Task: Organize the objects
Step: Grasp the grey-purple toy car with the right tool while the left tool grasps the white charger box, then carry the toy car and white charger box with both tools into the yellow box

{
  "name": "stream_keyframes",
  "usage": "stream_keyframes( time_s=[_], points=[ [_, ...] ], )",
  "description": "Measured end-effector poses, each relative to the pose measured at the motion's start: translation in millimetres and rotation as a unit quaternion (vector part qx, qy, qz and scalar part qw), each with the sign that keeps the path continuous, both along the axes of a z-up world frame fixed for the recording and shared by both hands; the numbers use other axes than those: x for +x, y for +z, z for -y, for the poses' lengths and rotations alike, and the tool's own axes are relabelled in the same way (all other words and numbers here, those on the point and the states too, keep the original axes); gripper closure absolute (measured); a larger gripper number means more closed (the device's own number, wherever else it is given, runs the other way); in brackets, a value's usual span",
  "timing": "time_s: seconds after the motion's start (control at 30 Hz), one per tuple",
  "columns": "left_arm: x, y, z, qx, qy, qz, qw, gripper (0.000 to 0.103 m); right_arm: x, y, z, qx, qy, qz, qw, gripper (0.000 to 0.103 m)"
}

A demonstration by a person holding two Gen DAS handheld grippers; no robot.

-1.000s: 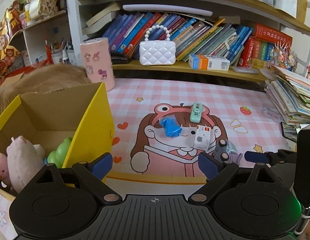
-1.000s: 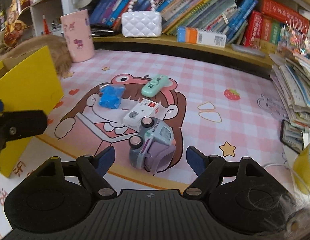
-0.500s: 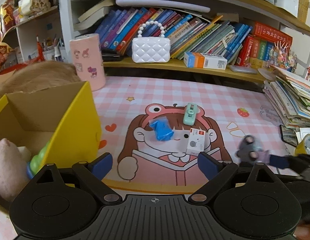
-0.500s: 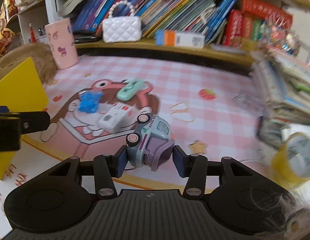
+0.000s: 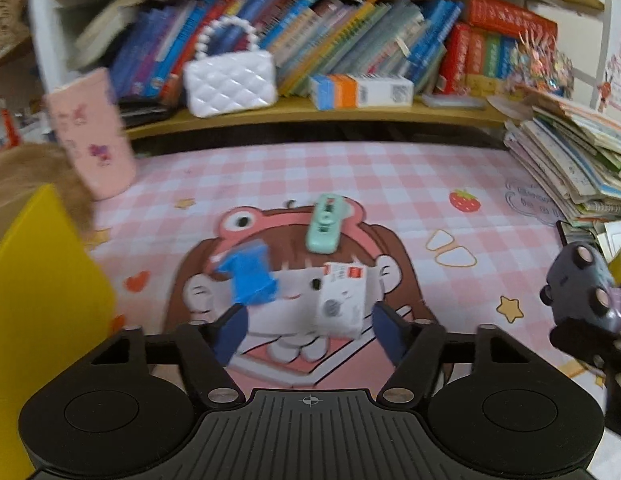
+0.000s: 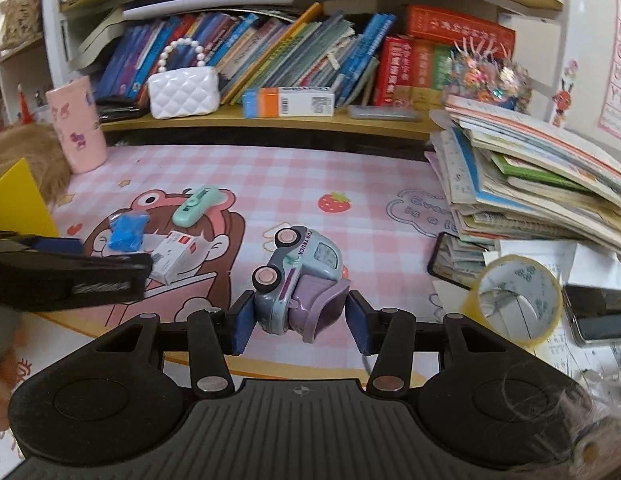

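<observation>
Right wrist view: right gripper now pinches the grey-blue plastic toy truck, lifted since a second ago. Left gripper, jaws spread, has advanced toward the small white cardboard box, likely next.

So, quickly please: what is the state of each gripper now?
Left gripper: open, holding nothing, above the white box.
Right gripper: shut on the toy truck.
</observation>
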State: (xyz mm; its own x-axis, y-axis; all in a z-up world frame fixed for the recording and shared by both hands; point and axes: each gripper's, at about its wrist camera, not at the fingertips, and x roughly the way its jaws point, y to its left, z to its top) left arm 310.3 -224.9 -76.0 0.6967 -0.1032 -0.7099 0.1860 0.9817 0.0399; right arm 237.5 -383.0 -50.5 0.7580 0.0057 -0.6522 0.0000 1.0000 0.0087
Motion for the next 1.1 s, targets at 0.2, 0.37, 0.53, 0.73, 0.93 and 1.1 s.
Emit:
stream_keyframes(
  time_s=[0.2, 0.37, 0.53, 0.73, 0.93, 1.1],
  points=[
    [26, -18, 19, 0.033, -0.033, -0.017, 0.9988, 0.052, -3, 2, 1, -0.007, -0.005, 0.002, 1.0, 0.058],
    [34, -23, 15, 0.009, -0.023, -0.026, 0.9994, 0.063, -4, 2, -1, -0.009, -0.001, -0.005, 1.0, 0.058],
    [31, -19, 7, -0.03, -0.026, -0.039, 0.9985, 0.075, -3, 1, -4, -0.011, 0.002, -0.009, 1.0, 0.058],
    [1, 10, -15, -0.076, -0.015, -0.031, 0.9965, 0.075, -8, 0, -9, -0.012, 0.009, -0.012, 1.0, 0.058],
    [-36, 33, -32, -0.096, -0.018, -0.018, 0.9951, 0.074, -22, -3, -19, -0.014, 0.021, -0.024, 0.999, 0.058],
    [-67, 40, -52, -0.118, -0.014, -0.029, 0.9925, 0.074, -38, -3, -30, -0.017, 0.025, -0.032, 0.999, 0.058]
  ],
)
